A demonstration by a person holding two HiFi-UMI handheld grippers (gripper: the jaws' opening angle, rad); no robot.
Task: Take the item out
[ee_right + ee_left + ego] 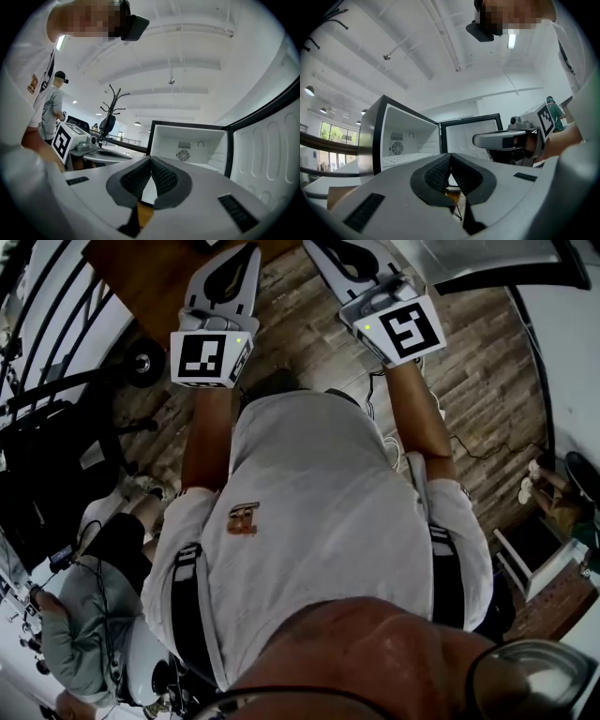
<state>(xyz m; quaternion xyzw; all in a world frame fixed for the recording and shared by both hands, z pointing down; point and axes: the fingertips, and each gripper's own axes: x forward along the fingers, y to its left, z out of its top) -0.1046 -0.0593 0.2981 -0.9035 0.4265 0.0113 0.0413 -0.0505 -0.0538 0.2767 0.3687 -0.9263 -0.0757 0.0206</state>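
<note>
Your white shirt [328,521] is closest, right under the camera, and your two arms reach out past it over the wooden floor [487,362]. Your left gripper [450,163] and your right gripper [151,165] both have their jaws pressed together, with nothing held between them. Both point at the small fridge [187,140], whose door [267,154] stands wide open, but I cannot tell where the item is.
</note>
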